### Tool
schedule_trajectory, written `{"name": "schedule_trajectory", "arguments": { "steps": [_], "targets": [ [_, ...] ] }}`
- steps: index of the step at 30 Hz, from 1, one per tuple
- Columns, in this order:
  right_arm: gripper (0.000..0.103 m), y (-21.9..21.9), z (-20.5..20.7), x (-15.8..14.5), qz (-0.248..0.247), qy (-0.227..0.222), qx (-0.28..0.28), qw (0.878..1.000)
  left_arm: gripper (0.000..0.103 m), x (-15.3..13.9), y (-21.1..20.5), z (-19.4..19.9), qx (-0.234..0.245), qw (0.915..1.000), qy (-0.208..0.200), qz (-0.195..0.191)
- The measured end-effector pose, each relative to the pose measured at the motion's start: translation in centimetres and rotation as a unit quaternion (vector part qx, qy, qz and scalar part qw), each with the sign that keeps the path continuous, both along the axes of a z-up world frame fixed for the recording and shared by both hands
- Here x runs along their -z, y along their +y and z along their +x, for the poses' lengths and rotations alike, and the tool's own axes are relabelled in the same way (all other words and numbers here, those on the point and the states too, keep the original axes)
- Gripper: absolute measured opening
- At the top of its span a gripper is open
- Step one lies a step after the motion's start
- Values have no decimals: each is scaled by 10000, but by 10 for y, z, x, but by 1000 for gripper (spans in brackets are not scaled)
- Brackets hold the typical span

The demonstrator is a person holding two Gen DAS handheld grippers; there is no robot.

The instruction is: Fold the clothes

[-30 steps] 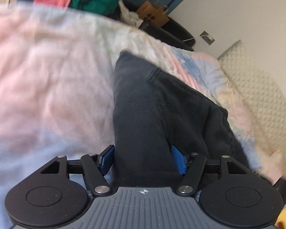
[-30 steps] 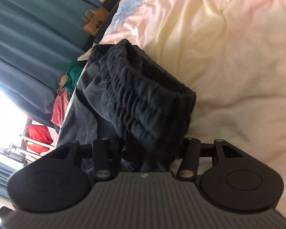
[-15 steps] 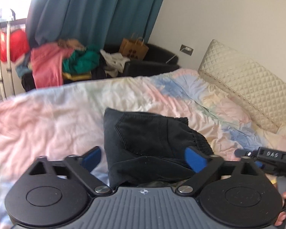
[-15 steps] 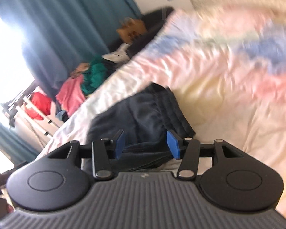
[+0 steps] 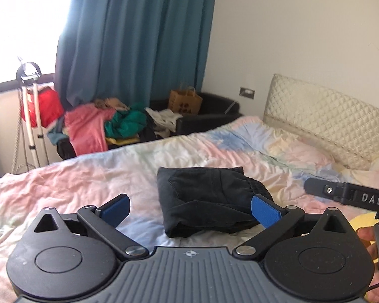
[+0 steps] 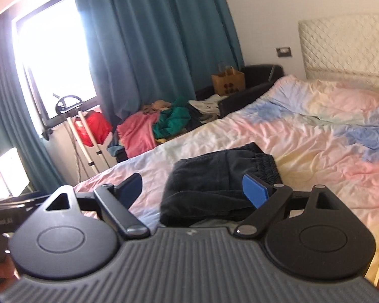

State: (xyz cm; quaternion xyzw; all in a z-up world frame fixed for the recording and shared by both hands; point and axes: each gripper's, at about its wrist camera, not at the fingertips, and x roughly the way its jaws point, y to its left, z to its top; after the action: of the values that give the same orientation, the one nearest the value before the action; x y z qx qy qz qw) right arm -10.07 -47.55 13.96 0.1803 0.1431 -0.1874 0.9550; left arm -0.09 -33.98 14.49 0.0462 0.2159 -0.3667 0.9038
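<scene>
1. Black folded trousers (image 5: 209, 197) lie in a compact bundle on the bed (image 5: 88, 176), elastic waistband toward the headboard (image 5: 328, 116).
2. My left tongs (image 5: 190, 208) hang above the near edge, spread wide, gripping nothing.
3. My right tongs (image 6: 193, 189) likewise gape wide, empty.
4. Beyond the bed, a heap of clothes (image 5: 101, 128) sits under the teal curtain (image 5: 139, 38).
</scene>
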Motion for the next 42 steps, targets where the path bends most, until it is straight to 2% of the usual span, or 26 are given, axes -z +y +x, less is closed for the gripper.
{"name": "schedule_trajectory", "arguments": {
  "steps": [5, 7, 11, 16, 20, 31, 36, 42],
  "targets": [
    [88, 34, -10, 16, -342, -55, 49, 9994, 103, 12, 18, -29, -153, 9994, -265, 133],
    [88, 42, -12, 24, -297, -100, 58, 9995, 103, 17, 24, -33, -195, 9992, -315, 124],
    [88, 56, -8, 42, -590, -22, 214, 9980, 103, 27, 36, -41, -279, 9987, -415, 105],
    [88, 64, -3, 61, -589, 133, 291, 9978, 103, 35, 44, -40, -376, 9978, -530, 140],
    [88, 71, 1, 75, -588, 257, 354, 9973, 103, 44, 43, -34, -385, 9981, -463, 132],
    [88, 71, 5, 86, -564, 434, 600, 9957, 103, 70, 43, -17, -392, 9987, -309, 92],
    [88, 76, 5, 87, -792, 457, 667, 9936, 103, 76, 45, -15, -347, 9989, -322, 43],
    [88, 68, 6, 87, -642, 471, 654, 9947, 103, 79, 44, -15, -420, 9984, -346, 119]
  ]
}}
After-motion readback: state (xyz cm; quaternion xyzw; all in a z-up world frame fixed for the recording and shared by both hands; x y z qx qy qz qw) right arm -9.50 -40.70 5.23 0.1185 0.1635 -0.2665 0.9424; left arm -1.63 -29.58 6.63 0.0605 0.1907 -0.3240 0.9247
